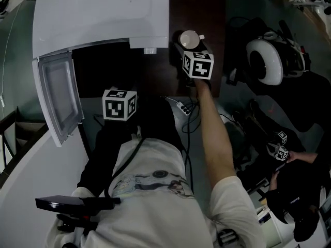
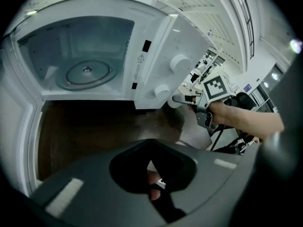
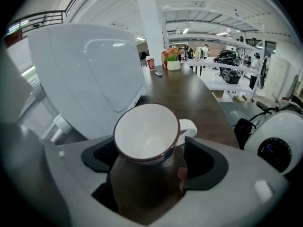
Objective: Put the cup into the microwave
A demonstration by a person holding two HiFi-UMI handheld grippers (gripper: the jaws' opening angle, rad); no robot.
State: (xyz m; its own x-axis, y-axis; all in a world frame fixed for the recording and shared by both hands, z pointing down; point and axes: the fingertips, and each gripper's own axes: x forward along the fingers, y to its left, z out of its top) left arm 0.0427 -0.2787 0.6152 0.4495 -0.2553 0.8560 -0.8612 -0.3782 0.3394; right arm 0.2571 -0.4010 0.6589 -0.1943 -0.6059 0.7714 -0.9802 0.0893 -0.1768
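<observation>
Right gripper [image 3: 149, 167] spread around a white cup [image 3: 147, 129] on the surface [image 3: 199, 93]; likely light, glazed-slick, breakable; best pinched across its body

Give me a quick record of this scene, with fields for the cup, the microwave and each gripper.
cup: white, upright on the wooden table, beside the microwave, outside it
microwave: door swung open, nothing on the turntable
right gripper: open, cup between its jaws, not clamped
left gripper: shut, empty, facing the microwave opening
task step: cup not yet picked up
</observation>
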